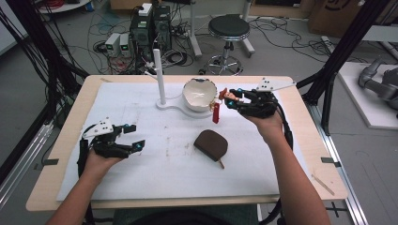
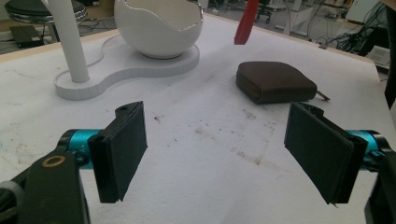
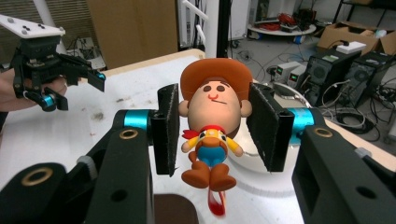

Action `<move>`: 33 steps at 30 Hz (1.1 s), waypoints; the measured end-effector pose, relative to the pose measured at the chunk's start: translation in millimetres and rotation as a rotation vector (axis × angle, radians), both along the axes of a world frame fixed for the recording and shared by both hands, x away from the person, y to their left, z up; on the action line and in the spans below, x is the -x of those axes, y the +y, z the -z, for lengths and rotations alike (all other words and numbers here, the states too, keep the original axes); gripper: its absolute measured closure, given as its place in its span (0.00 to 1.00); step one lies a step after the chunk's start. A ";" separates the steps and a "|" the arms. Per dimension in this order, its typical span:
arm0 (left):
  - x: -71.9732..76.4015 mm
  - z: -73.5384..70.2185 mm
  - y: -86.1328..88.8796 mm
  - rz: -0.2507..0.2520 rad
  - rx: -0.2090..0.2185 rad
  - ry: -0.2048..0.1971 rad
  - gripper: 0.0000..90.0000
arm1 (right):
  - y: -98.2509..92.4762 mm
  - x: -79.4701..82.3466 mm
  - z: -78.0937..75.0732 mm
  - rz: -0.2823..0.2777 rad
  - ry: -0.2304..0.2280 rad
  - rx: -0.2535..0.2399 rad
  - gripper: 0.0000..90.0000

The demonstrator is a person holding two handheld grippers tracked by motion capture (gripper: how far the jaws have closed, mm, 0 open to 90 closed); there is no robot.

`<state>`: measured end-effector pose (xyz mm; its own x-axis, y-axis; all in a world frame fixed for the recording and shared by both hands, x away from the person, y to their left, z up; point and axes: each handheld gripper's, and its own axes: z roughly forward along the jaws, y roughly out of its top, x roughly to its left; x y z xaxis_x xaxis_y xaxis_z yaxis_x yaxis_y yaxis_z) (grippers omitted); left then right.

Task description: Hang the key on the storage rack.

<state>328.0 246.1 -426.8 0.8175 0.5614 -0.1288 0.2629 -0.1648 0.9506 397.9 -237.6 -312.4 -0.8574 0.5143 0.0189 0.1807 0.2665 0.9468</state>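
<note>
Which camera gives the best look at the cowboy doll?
The right gripper view: the cowboy doll sits close and face-on, its head clamped between the right claw pads. The high view shows it small beside the bowl. The left gripper view catches just its red strap.

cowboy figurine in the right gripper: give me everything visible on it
The cowboy figurine is a small glossy toy, plastic by the look: oversized head, brown hat, painted face, yellow shirt, blue trousers, brown boots. A red strap hangs below it. It sits upright, facing the camera, held clear of the table near the white bowl. The right gripper pads clamp its head at the ears; nothing else touches it.
</note>
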 end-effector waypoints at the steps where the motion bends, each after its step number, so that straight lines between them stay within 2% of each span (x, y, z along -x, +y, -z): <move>1: 0.0 -0.1 0.1 -0.001 0.000 -0.001 0.23 | 2.7 -0.6 -2.0 -0.005 0.000 0.003 0.63; 11: 0.4 -0.7 1.0 -0.004 0.006 -0.002 0.23 | 23.2 -8.9 -18.7 -0.056 -0.015 -0.015 0.63; 20: 1.9 -1.5 1.5 -0.006 0.007 -0.005 0.23 | 49.5 -20.4 -38.0 -0.109 -0.027 -0.019 0.63; 33: 6.5 -2.2 8.5 -0.026 0.011 -0.010 0.23 | 82.3 -33.3 -47.0 -0.155 -0.042 -0.027 0.63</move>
<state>321.5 254.7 -424.6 0.8040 0.5809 -0.1270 0.2574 -0.1475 0.9550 431.1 -155.3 -265.4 -0.9268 0.3756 -0.0068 0.0993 0.2624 0.9598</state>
